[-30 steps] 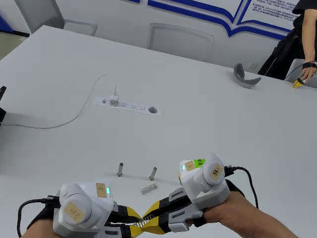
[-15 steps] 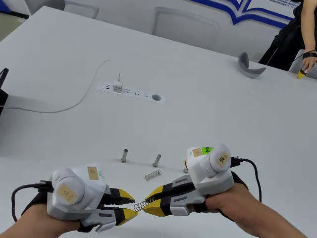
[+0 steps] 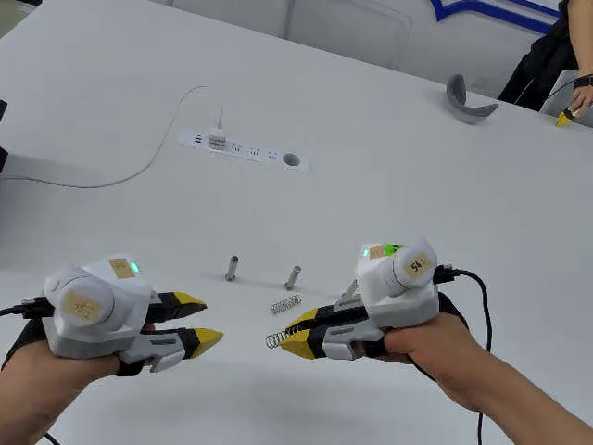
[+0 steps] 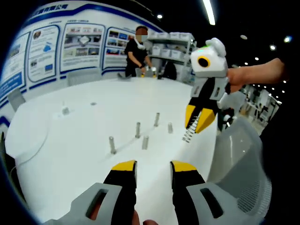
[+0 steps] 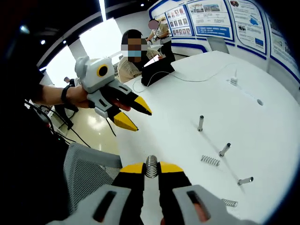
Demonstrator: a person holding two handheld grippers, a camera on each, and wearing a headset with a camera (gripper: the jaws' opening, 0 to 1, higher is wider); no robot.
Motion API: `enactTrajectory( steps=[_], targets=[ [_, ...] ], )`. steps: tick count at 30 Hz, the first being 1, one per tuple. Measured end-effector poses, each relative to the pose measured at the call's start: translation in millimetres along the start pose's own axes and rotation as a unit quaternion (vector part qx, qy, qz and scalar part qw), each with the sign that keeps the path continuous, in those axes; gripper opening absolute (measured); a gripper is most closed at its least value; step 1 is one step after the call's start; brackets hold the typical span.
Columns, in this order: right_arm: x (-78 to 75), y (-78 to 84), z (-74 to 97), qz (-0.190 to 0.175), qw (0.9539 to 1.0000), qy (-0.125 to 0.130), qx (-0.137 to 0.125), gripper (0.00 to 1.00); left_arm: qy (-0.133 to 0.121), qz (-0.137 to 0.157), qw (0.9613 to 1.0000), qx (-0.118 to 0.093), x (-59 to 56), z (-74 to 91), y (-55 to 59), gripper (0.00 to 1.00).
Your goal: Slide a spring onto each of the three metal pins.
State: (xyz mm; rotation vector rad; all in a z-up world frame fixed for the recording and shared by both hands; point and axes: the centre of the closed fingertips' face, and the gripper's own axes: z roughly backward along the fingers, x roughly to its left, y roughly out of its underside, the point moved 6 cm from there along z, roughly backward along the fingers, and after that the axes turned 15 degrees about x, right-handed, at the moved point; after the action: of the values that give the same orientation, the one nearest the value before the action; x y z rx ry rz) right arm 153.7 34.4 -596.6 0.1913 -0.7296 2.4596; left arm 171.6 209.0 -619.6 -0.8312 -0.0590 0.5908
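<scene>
Three short metal pins stand on the white table (image 3: 417, 213): one pin (image 3: 232, 268) at the left, a second pin (image 3: 293, 276) in the middle, a third (image 3: 350, 290) partly behind my right gripper. A loose spring (image 3: 285, 304) lies near them. My right gripper (image 3: 289, 334) is shut on another spring (image 3: 275, 339), which sticks out past its yellow tips; the right gripper view shows this held spring (image 5: 150, 161) between the jaws. My left gripper (image 3: 199, 320) hovers open a short way to the left, nothing between its fingers (image 4: 124, 167).
A white power strip (image 3: 243, 148) with a cable lies mid-table. A grey curved object (image 3: 468, 97) rests at the far right, near a person's hand (image 3: 582, 93). Another loose spring (image 5: 229, 202) lies close to the pins. A mesh chair (image 5: 89, 173) sits under the near table edge.
The left gripper has drawn away to the left from the spring and stands open. The spring stays in the right gripper. The head camera has tilted down.
</scene>
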Motion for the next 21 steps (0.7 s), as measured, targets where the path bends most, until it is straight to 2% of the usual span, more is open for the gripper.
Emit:
enactTrajectory(
  steps=[9,21],
  targets=[
    [-20.3,-2.0,2.6,-0.029,0.9993,0.025,-0.005,0.12,-0.032,0.023,0.9992,-0.002,17.6,2.5,2.6,0.36],
    [-48.8,-6.9,4.8,-0.054,0.9968,0.058,0.003,0.12,-0.050,0.046,0.9977,0.004,24.4,1.4,5.8,0.45]
  ],
)
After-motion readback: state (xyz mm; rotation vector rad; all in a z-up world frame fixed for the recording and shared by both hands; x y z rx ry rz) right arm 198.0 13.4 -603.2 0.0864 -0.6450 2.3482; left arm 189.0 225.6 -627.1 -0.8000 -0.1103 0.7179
